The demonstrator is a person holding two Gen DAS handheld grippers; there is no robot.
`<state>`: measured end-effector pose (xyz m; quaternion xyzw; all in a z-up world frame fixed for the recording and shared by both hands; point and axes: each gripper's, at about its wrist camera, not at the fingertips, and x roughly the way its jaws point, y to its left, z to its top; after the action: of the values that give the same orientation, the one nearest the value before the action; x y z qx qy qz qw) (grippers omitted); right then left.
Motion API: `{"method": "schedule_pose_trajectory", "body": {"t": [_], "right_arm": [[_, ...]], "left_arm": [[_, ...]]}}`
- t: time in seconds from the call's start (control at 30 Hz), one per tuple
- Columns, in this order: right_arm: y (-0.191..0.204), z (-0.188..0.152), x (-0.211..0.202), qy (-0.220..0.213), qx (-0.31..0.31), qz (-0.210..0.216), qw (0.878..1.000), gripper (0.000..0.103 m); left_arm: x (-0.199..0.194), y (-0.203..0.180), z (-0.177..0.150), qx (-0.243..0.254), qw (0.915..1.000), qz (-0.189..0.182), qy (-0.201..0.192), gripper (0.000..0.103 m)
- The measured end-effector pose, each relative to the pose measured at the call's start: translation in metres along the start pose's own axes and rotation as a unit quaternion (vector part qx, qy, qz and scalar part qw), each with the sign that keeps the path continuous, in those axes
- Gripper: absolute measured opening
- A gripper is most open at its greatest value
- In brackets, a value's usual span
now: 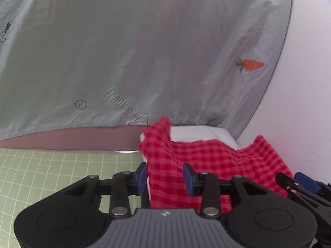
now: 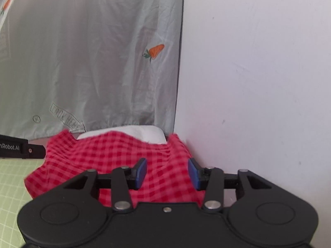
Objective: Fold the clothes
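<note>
A red and pink checked garment lies bunched on a green gridded mat, with a white folded piece behind it. My left gripper is open, its blue pads either side of the cloth's left part, not pinching it. In the right wrist view the same checked garment spreads below my right gripper, which is open over its right part. The right gripper's fingers show at the lower right of the left wrist view, and the left gripper's body shows at the left edge of the right wrist view.
A pale grey-green sheet with carrot prints hangs behind the mat. A white wall rises close on the right. The green mat stretches to the left.
</note>
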<state>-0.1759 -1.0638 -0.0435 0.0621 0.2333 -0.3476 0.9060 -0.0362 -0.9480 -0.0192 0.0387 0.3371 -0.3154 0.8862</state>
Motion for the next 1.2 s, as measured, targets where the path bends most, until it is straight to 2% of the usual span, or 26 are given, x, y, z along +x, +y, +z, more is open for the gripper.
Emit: {"method": "schedule_pose_trajectory", "body": {"t": [0.03, 0.07, 0.1, 0.13, 0.27, 0.37, 0.43, 0.5, 0.6, 0.77, 0.93, 1.07, 1.2], "right_arm": [[0.002, -0.008, -0.005, 0.000, -0.003, -0.009, 1.000, 0.063], [0.004, -0.013, -0.009, -0.003, -0.003, -0.017, 1.000, 0.064], [0.006, -0.018, -0.011, -0.007, -0.005, -0.019, 1.000, 0.064], [0.008, -0.022, -0.012, -0.011, -0.007, -0.020, 1.000, 0.065], [0.005, -0.039, 0.007, 0.049, 0.003, -0.009, 0.999, 0.065], [-0.001, -0.044, 0.002, 0.053, 0.024, -0.012, 0.998, 0.069], [-0.003, -0.044, -0.001, 0.053, 0.034, -0.020, 0.998, 0.075], [-0.005, -0.046, -0.010, 0.053, 0.038, -0.019, 0.998, 0.075], [-0.007, -0.049, -0.026, 0.052, 0.042, -0.018, 0.998, 0.078], [0.005, -0.056, -0.059, 0.060, 0.034, -0.013, 0.998, 0.078], [0.020, -0.076, -0.099, 0.077, 0.033, -0.007, 0.996, 0.078], [0.024, -0.095, -0.132, 0.095, 0.063, 0.001, 0.994, 0.078], [0.036, -0.112, -0.168, 0.094, 0.062, -0.016, 0.994, 0.078]], "left_arm": [[0.002, 0.003, -0.007, -0.005, 1.0000, 0.004, 0.007, 0.051], [0.002, 0.007, -0.013, -0.013, 0.9998, 0.005, 0.012, 0.058], [0.002, 0.010, -0.019, -0.022, 0.9996, 0.004, 0.015, 0.061], [0.003, 0.013, -0.024, -0.028, 0.9994, 0.004, 0.018, 0.062], [0.008, 0.025, -0.041, -0.047, 0.9983, 0.006, 0.035, 0.066], [0.009, 0.033, -0.050, -0.057, 0.9974, 0.011, 0.042, 0.071], [0.006, 0.040, -0.052, -0.066, 0.9967, 0.014, 0.044, 0.072], [-0.001, 0.049, -0.057, -0.070, 0.9962, 0.026, 0.046, 0.072], [-0.017, 0.058, -0.066, -0.053, 0.9965, 0.049, 0.041, 0.072], [-0.058, 0.072, -0.091, -0.022, 0.9993, 0.029, -0.012, 0.098], [-0.098, 0.080, -0.120, -0.020, 0.9990, 0.024, -0.031, 0.099], [-0.129, 0.079, -0.142, 0.010, 0.9999, 0.002, -0.013, 0.103], [-0.158, 0.083, -0.167, 0.040, 0.9992, -0.005, 0.003, 0.103]]}}
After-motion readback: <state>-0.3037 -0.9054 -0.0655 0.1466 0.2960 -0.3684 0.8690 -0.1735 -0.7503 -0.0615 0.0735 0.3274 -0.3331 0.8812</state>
